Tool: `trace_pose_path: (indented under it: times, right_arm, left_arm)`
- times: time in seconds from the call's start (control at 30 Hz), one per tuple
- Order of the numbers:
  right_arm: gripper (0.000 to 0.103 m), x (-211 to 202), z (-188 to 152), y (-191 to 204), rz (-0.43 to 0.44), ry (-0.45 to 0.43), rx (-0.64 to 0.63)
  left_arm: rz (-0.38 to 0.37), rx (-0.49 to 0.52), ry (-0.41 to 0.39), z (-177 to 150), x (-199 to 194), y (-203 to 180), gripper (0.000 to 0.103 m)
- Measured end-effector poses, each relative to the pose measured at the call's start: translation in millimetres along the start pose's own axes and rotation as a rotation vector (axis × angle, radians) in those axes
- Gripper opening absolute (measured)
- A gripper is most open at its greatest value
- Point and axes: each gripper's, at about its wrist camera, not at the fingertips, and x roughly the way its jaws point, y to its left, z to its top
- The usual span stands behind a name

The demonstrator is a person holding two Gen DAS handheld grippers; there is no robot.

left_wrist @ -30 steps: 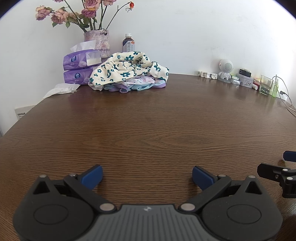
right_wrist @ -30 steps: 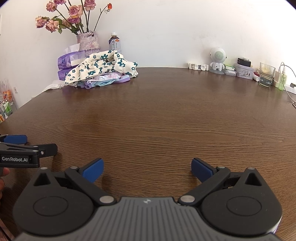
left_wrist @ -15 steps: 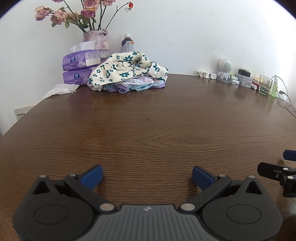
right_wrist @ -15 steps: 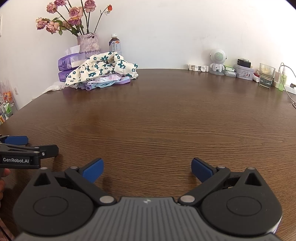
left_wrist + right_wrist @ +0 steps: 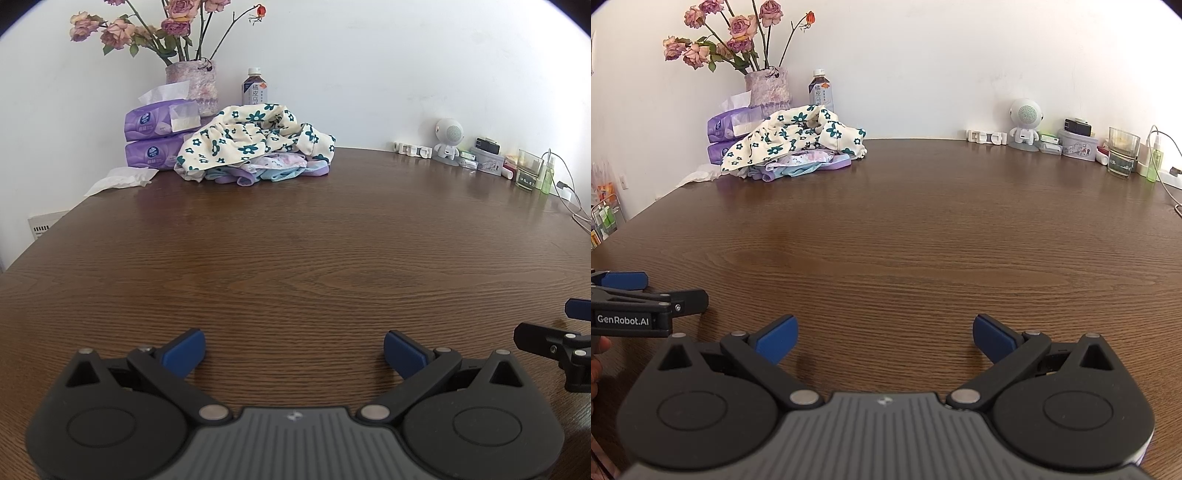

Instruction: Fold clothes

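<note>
Cream garment [image 5: 255, 138] with teal flowers tops lilac and pale-blue clothes [image 5: 266, 171]. Dark brown wood-grain desk [image 5: 295, 240]. Purple tissue packs [image 5: 155, 136]. Dusty-pink roses [image 5: 147, 26]. Blue pads [image 5: 184, 350] on the black left gripper [image 5: 293, 349].

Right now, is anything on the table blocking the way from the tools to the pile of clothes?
No. Only bare table lies between both open tools and the clothes.

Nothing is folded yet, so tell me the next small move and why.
Probably reach the left gripper forward to the floral garment on top of the clothes pile and pull it onto the bare table. Both it and the right gripper have open, empty jaws near the front edge, and the pile sits unfolded at the far left by the tissue packs.
</note>
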Motion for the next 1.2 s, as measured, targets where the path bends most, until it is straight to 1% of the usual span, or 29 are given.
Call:
trace_pose_path:
  times: [1.2]
  right_arm:
    - [0.103, -1.0, -0.1, 0.4, 0.002, -0.007, -0.01]
  left_arm:
    - [-0.01, -0.011, -0.007, -0.5, -0.8, 2.8, 0.103]
